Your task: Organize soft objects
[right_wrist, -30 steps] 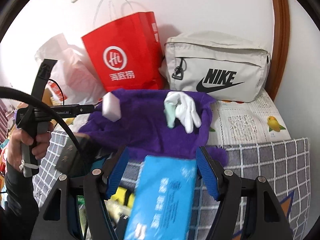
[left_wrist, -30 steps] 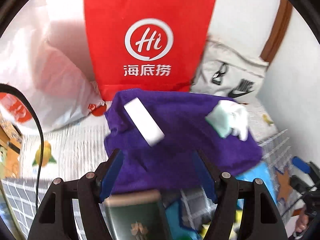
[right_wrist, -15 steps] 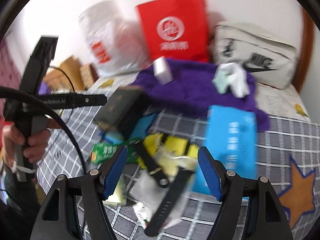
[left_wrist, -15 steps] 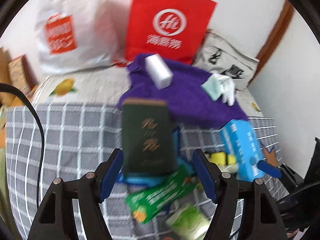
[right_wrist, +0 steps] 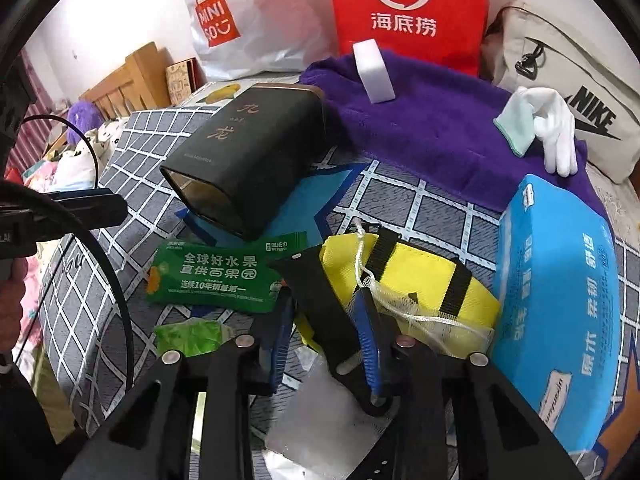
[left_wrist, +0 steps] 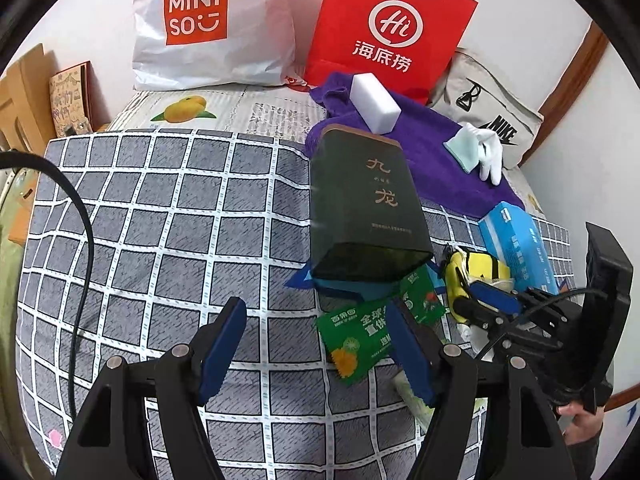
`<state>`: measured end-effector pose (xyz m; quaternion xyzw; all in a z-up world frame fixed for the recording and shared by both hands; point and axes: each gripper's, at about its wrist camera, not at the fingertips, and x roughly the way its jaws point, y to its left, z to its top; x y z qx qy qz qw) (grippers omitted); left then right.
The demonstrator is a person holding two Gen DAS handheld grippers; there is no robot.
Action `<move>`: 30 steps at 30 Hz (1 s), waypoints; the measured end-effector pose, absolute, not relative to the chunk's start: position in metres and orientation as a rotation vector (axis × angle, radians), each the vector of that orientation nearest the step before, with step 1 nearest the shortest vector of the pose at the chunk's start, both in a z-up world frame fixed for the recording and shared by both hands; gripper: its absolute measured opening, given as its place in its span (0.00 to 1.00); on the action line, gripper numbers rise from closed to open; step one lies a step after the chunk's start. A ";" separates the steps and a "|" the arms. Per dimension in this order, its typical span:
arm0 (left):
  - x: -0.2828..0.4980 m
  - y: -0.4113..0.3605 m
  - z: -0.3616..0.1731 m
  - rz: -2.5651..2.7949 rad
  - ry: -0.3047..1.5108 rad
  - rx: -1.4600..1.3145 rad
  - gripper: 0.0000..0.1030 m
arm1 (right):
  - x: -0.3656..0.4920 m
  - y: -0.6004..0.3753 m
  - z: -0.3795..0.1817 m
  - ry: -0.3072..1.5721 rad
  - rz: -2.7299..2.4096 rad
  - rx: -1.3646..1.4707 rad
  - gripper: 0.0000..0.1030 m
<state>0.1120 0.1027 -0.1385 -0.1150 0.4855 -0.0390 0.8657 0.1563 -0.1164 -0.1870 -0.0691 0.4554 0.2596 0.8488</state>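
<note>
Right gripper (right_wrist: 326, 320) closing on a black strap (right_wrist: 316, 300) in the pile near the bed's (left_wrist: 160, 240) right edge; strap lies between the jaws, long axis roughly along the fingers. Pad contact: cannot tell. Left gripper (left_wrist: 316, 344) open, empty, over bare checked cover, left of the pile. Right hand nearer.

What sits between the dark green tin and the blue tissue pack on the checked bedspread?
In the right wrist view, the yellow pouch with black straps lies between the dark tin and the blue tissue pack, a black strap across its near edge.
</note>
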 end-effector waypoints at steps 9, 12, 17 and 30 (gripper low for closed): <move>0.108 0.101 -0.142 -0.121 1.023 -0.257 0.68 | 0.151 -0.128 -0.168 0.961 0.561 -0.086 0.09; 0.106 0.098 -0.143 -0.130 1.024 -0.252 0.68 | 0.157 -0.128 -0.174 0.977 0.561 -0.057 0.08; 0.104 0.097 -0.144 -0.129 1.033 -0.246 0.68 | 0.168 -0.126 -0.180 0.982 0.499 -0.103 0.09; 0.097 0.089 -0.144 -0.137 1.037 -0.238 0.68 | 0.177 -0.136 -0.179 0.994 0.477 -0.107 0.03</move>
